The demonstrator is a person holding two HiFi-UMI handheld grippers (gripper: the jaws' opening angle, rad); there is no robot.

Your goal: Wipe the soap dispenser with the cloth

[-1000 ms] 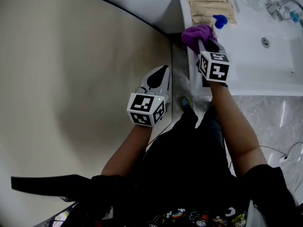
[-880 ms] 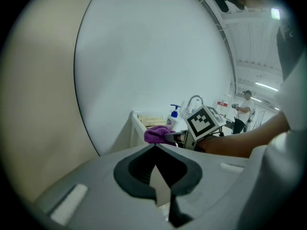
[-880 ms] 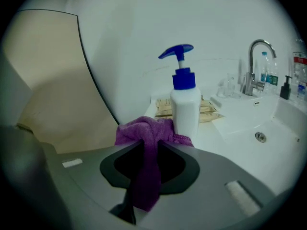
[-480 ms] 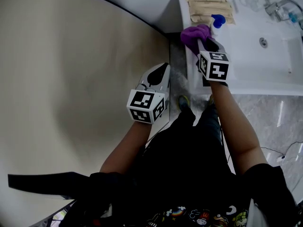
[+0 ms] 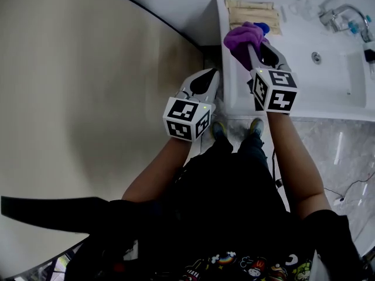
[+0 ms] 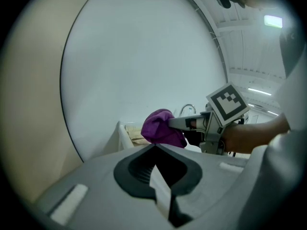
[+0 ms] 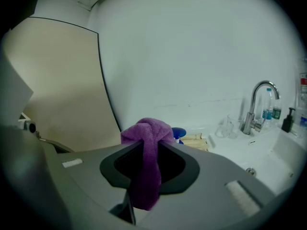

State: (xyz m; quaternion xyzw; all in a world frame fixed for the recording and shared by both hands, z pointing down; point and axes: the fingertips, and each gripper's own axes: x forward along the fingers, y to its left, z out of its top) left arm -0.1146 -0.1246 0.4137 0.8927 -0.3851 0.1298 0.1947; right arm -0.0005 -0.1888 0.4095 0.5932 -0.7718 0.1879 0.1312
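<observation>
My right claw (image 5: 251, 45) is clenched on the purple cloth (image 5: 241, 38). The right gripper view shows the fabric pinched between the two jaws, with a bunched wad sticking out past the tips and a tail hanging back through the opening. That wad is the working face, so it is held out front where it can meet the bottle first.

The soap dispenser (image 5: 262, 27) stands on the white vanity bench (image 5: 233, 92), close to its left edge and just in front of a folded beige towel (image 5: 249, 6). Only its blue pump head shows, because the cloth covers the rest. In the right gripper view the blue cap (image 7: 179, 133) peeks out just beside the wad. I cannot tell whether cloth and bottle are touching or only very close.

My left claw (image 5: 203, 78) is closed with nothing between its jaws. It hangs off the bench to the left, over the floor, and well clear of the dispenser, so nothing steadies the bottle. I judge the wipe to be at its start or early in its strokes. A sideways push from one claw could tip the bottle toward the basin (image 5: 328, 69), so I would press lightly, or bring the left claw in to brace it.
</observation>
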